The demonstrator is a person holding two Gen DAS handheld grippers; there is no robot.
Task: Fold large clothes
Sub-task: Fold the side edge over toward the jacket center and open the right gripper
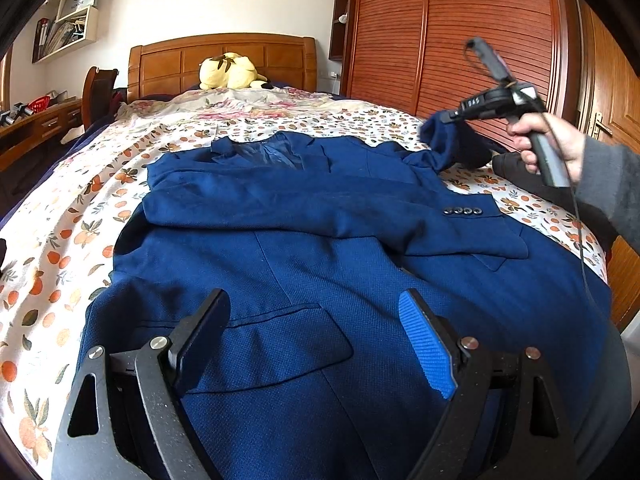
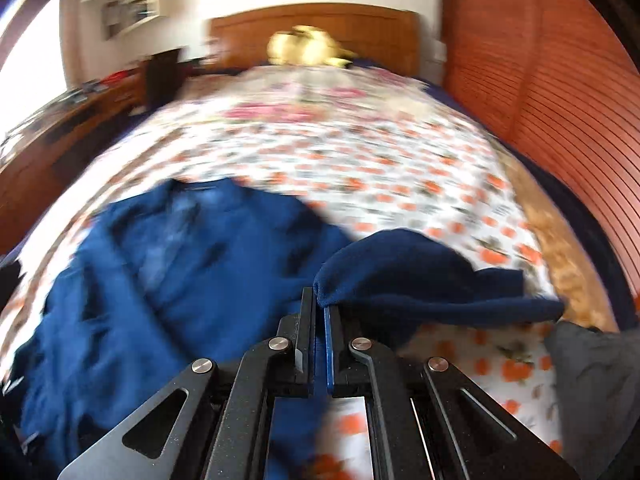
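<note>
A bed (image 1: 132, 152) with an orange-print sheet fills most of both views, with a wooden headboard (image 1: 222, 60) at its far end and a slatted wardrobe (image 1: 460, 40) along its right side. A blue jacket (image 1: 304, 248) lies spread flat on the sheet, front up, one sleeve (image 1: 360, 208) folded across its chest. A yellow plush toy (image 1: 230, 72) sits against the headboard. The left gripper (image 1: 316, 336) hovers over the jacket's lower hem, jaws wide apart and empty. The right gripper (image 2: 319, 300), held in a hand (image 1: 548, 140), is clamped on the jacket's other sleeve (image 2: 420, 276), lifting it off the bed at the right.
</note>
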